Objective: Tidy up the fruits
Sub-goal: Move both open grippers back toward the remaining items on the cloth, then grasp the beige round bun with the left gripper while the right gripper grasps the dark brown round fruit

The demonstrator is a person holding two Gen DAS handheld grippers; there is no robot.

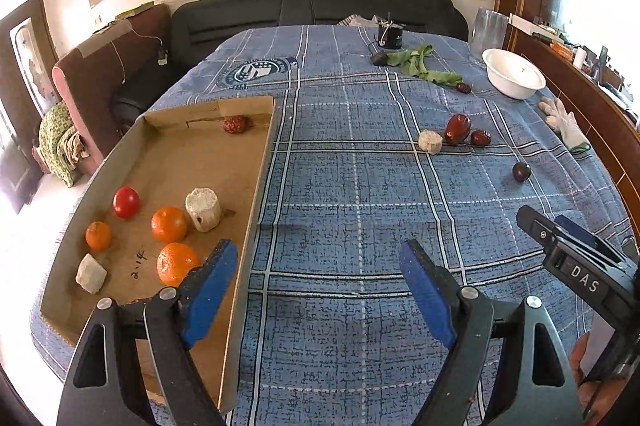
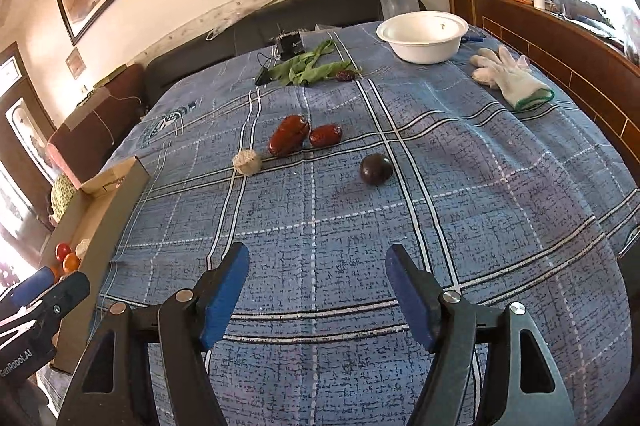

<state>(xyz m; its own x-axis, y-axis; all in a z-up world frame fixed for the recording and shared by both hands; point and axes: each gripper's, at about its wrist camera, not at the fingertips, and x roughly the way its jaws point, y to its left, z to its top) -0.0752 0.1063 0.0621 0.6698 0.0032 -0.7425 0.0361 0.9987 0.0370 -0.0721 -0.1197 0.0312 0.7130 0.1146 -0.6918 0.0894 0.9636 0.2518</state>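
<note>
Black gripper arms, blue padded jaws, silver screws

A shallow cardboard box (image 1: 168,162) on the left holds three oranges (image 1: 169,224), a red tomato (image 1: 126,202), a date (image 1: 233,124) and two pale chunks (image 1: 203,209). Right on the table lie two glossy red dates (image 2: 289,135), a dark plum (image 2: 375,168) and another pale chunk (image 2: 247,162).

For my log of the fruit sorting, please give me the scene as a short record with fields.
box contents: tomato, three oranges, two white chunks, one date
on cloth: two dates, white chunk, dark fruit
left gripper: open, holding nothing
right gripper: open, holding nothing
bowl: far right
</note>
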